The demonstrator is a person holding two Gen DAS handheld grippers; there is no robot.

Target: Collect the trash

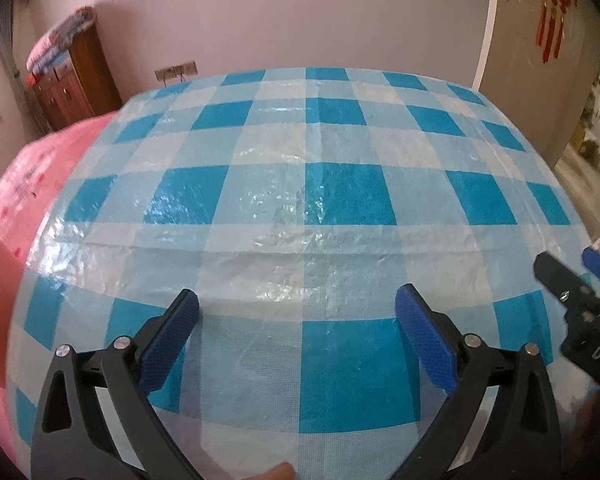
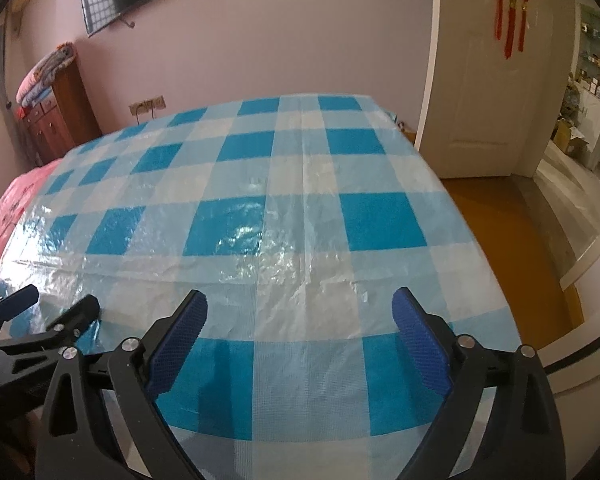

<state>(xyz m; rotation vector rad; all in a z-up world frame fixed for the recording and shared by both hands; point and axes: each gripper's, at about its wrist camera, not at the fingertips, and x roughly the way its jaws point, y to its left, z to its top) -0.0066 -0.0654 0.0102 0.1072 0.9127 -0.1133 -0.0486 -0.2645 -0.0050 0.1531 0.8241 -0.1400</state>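
Note:
A table with a blue and white checked plastic cloth (image 1: 300, 184) fills both views, also in the right wrist view (image 2: 284, 216). No trash shows on it. My left gripper (image 1: 297, 312) is open and empty, low over the near part of the cloth. My right gripper (image 2: 300, 312) is open and empty too, over the near right part. The right gripper shows at the right edge of the left wrist view (image 1: 572, 292). The left gripper shows at the left edge of the right wrist view (image 2: 48, 320).
A pink cloth (image 1: 40, 176) lies left of the table. A wooden cabinet (image 1: 72, 80) with folded bedding stands at the back left wall. A white door (image 2: 484, 80) with a red hanging ornament stands open at the right, beside an orange floor (image 2: 512, 248).

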